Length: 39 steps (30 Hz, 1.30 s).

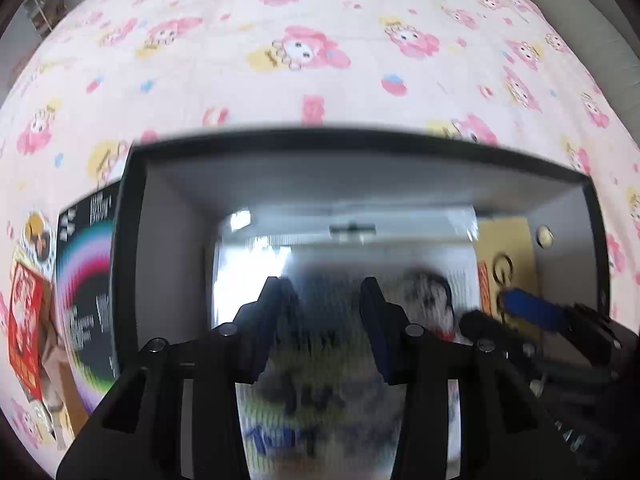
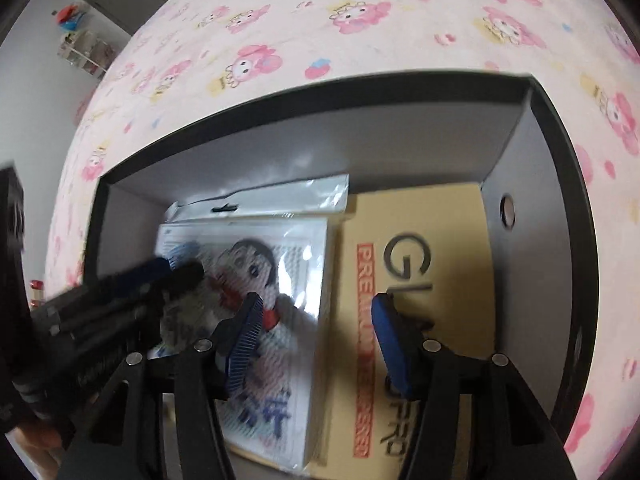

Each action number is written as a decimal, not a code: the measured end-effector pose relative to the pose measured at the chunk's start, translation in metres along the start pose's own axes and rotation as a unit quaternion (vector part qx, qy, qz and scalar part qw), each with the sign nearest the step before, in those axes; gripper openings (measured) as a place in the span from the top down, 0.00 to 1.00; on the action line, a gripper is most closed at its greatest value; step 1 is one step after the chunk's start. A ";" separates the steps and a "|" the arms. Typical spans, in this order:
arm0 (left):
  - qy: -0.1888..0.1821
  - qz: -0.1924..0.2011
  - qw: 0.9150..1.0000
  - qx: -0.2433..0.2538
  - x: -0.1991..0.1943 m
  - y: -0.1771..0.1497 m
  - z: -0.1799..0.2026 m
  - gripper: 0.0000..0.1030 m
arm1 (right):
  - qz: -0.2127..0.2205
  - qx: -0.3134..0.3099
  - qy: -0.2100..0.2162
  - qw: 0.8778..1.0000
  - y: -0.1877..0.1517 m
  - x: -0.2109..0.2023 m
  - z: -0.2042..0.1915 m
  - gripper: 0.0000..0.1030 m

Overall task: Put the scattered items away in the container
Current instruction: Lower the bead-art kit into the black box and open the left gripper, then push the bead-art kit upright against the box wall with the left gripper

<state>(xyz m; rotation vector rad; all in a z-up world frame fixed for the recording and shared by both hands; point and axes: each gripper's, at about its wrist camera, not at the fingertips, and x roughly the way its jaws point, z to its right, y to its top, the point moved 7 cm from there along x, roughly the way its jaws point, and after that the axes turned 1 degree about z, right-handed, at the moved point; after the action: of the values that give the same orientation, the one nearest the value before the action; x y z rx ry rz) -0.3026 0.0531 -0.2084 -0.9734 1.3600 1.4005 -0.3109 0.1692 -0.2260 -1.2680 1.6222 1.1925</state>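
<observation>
A big black box (image 2: 532,208) sits on a bed with a pink cartoon sheet (image 1: 320,52). Inside the box lie a shiny picture pack (image 2: 276,280) on the left and a flat yellow box (image 2: 440,248) on the right, side by side. The left tongs (image 1: 320,320) are over the picture pack, fingers apart, with nothing clearly between them. The right tongs (image 2: 316,340) hang over the box, wide apart and holding nothing. Beside the big box on the sheet lie a black rainbow box (image 1: 86,280) and a red card (image 1: 26,320). A grey wall and a small shelf (image 2: 86,50) show far off.
</observation>
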 end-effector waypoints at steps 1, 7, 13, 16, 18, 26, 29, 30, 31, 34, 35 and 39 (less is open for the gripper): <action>0.003 0.001 1.000 -0.004 0.004 -0.001 -0.001 0.60 | 0.000 -0.003 -0.006 1.000 -0.001 0.000 0.002 0.49; 0.018 0.014 1.000 -0.019 0.016 0.020 -0.021 0.54 | -0.007 -0.005 -0.010 1.000 -0.012 0.001 0.006 0.47; 0.021 -0.010 0.999 -0.042 0.035 0.020 -0.025 0.55 | -0.008 -0.018 -0.015 1.000 -0.014 0.003 0.003 0.46; 0.031 -0.012 0.999 -0.037 0.029 0.014 -0.025 0.54 | -0.024 -0.053 -0.011 0.998 -0.021 0.005 -0.005 0.42; 0.032 -0.020 0.999 -0.029 0.027 0.008 -0.025 0.54 | -0.040 -0.085 0.001 0.996 -0.030 0.006 -0.016 0.42; 0.025 -0.057 0.998 -0.017 0.019 -0.014 -0.028 0.55 | -0.086 -0.122 0.051 0.987 -0.048 0.005 -0.032 0.40; 0.021 -0.053 0.998 -0.024 0.017 -0.017 -0.030 0.55 | -0.077 -0.100 0.055 0.990 -0.051 0.000 -0.022 0.40; 0.013 -0.053 0.998 -0.029 0.016 -0.016 -0.030 0.55 | -0.064 -0.089 0.038 0.993 -0.049 -0.002 -0.018 0.40; -0.003 -0.049 0.998 -0.034 0.013 -0.016 -0.029 0.55 | -0.050 -0.077 0.019 0.996 -0.043 -0.004 -0.012 0.40; -0.012 -0.005 1.000 -0.023 -0.010 -0.017 -0.021 0.55 | -0.009 -0.023 -0.001 1.000 -0.030 -0.017 0.012 0.40; -0.013 0.014 1.000 -0.007 -0.019 -0.020 -0.015 0.55 | 0.000 -0.002 0.005 1.000 -0.025 -0.022 0.019 0.41; -0.041 0.025 0.998 0.035 -0.036 -0.045 0.013 0.59 | 0.022 0.042 0.048 0.998 -0.016 -0.035 0.023 0.43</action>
<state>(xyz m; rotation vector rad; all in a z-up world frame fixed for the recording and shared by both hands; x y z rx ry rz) -0.2488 0.0612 -0.1849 -0.8324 1.3702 1.4049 -0.2870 0.2001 -0.2035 -1.2575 1.7594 1.0924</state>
